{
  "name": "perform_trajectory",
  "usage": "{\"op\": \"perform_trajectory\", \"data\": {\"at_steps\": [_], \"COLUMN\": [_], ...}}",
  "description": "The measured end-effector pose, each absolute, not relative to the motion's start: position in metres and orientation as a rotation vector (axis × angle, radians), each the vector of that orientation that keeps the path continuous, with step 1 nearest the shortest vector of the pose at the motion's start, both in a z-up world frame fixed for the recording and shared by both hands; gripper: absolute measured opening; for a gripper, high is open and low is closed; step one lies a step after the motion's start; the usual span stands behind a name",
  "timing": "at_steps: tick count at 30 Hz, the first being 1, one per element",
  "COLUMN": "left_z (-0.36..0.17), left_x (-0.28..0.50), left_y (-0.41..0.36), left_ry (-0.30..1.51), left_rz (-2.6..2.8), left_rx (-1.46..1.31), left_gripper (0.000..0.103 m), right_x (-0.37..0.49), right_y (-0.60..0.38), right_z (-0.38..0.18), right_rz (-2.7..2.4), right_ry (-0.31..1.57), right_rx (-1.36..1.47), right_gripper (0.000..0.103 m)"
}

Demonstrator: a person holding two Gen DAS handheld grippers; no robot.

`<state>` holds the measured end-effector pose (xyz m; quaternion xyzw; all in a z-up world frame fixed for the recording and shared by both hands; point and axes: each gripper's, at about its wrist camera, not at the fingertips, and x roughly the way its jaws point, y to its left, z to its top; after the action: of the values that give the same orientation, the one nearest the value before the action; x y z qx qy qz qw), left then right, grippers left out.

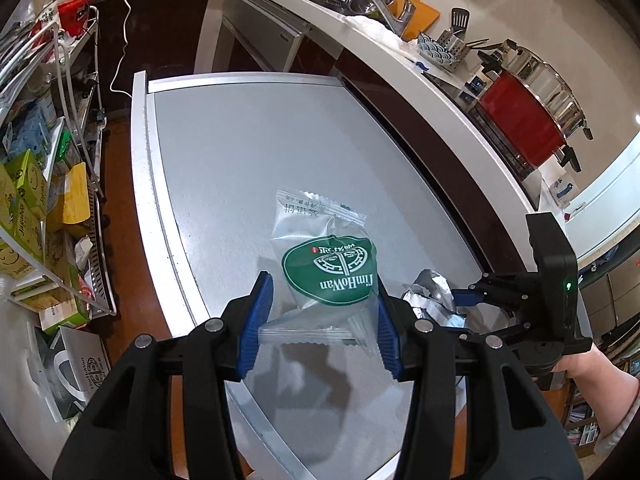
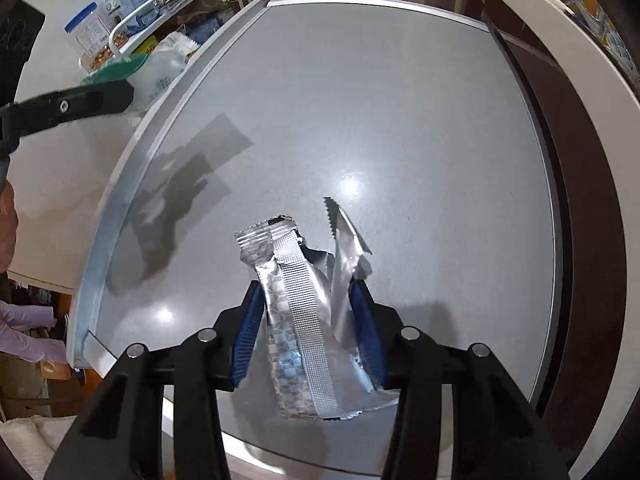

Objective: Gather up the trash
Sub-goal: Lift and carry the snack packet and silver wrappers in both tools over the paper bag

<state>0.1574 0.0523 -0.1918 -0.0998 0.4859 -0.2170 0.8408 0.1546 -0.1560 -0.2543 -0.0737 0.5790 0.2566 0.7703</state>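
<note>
My left gripper (image 1: 322,300) is shut on a clear plastic bag with a green round logo (image 1: 332,268), and the bag hangs above the grey table top (image 1: 240,140) over its own shadow. To its right, my right gripper (image 1: 466,300) pinches a crumpled silver foil wrapper (image 1: 428,292). The right wrist view shows that gripper (image 2: 307,292) shut on the upright foil wrapper (image 2: 296,280), low over the table (image 2: 400,100). In the same view the left gripper's black finger (image 2: 80,104) and the green bag (image 2: 116,68) sit at the upper left.
A white kitchen counter (image 1: 400,64) with a sink, utensils and a red pot (image 1: 524,120) curves along the table's far right. A wire rack with green boxes (image 1: 24,192) stands left of the table. A person's hand (image 1: 580,364) holds the right gripper.
</note>
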Motion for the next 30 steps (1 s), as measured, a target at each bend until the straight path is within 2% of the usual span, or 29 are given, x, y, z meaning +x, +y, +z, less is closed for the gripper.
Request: {"op": "perform_trajectory", "data": {"at_steps": [8, 30], "left_z": [-0.178, -0.108], "left_x": [0.142, 0.056], "left_y": [0.054, 0.028], "left_ry": [1.002, 0.86], "left_rz": [-0.453, -0.435], "left_rx": [-0.231, -0.178], "left_gripper": [0.048, 0.048], "right_x": [0.144, 0.076], "right_y": [-0.158, -0.202], "right_z": [-0.233, -0.122], "right_rz": [0.538, 0.486], "right_ry": [1.204, 0.974], "right_rx": [-0.151, -0.071], "right_gripper": [0.045, 0.045]}}
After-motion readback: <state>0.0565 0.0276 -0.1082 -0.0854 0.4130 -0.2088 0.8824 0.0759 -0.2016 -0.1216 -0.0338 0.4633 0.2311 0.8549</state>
